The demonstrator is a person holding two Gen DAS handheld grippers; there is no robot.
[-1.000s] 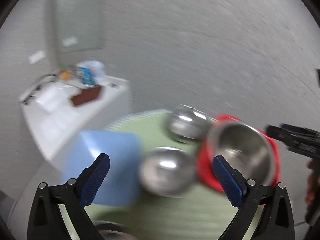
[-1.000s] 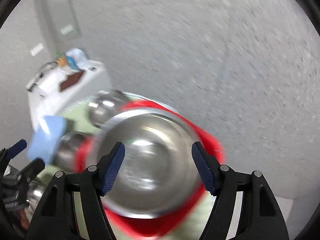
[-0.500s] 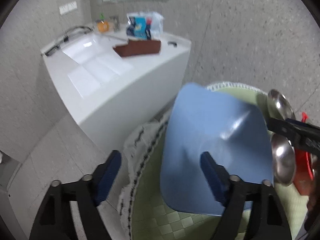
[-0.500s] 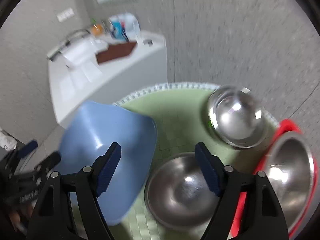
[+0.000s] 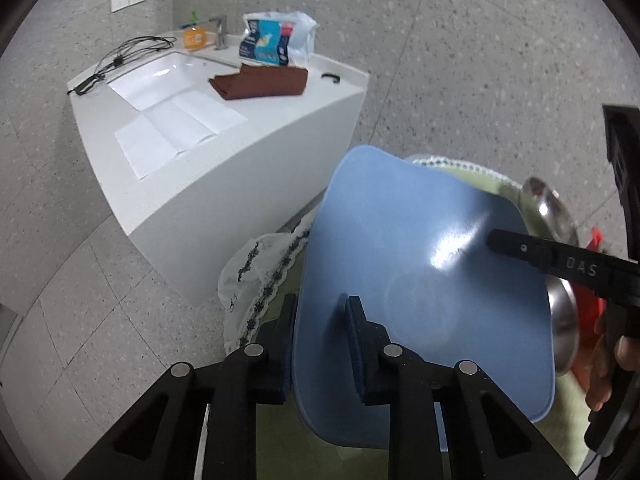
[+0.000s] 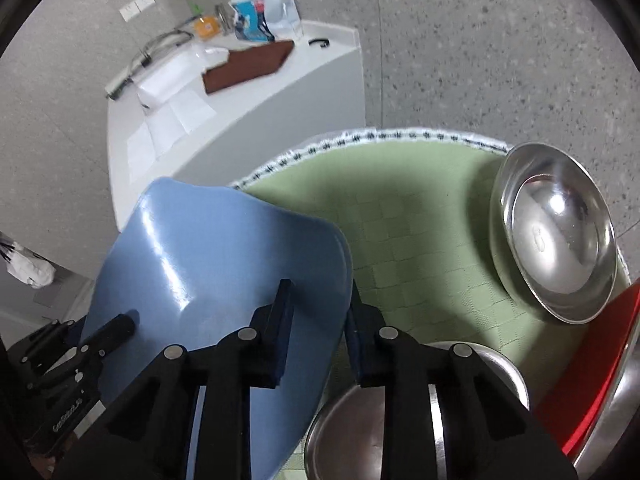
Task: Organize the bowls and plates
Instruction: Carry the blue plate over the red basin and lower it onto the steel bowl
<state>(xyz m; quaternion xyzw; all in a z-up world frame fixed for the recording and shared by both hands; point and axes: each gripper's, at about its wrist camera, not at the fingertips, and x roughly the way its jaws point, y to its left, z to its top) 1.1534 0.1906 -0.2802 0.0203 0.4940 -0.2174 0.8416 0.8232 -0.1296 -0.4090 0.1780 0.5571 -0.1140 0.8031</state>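
blue plate (image 5: 420,264) edges pinched between just-closed left fingers (image 5: 356,320) and right fingers (image 6: 282,312)

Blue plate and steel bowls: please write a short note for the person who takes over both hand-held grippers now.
Left hand-held gripper: jaws just closed on the left rim of the blue plate.
Right hand-held gripper: jaws just closed on the plate's opposite rim. Both clamp the same plate.
Things: the plate is over the left edge of the green mat. One steel bowl sits at the mat's far right, a second bowl lies under the right gripper, and a red plate carries a third at the right edge.
Done: plate gripped.
Left: place the plate; no bowls are stacked yet.
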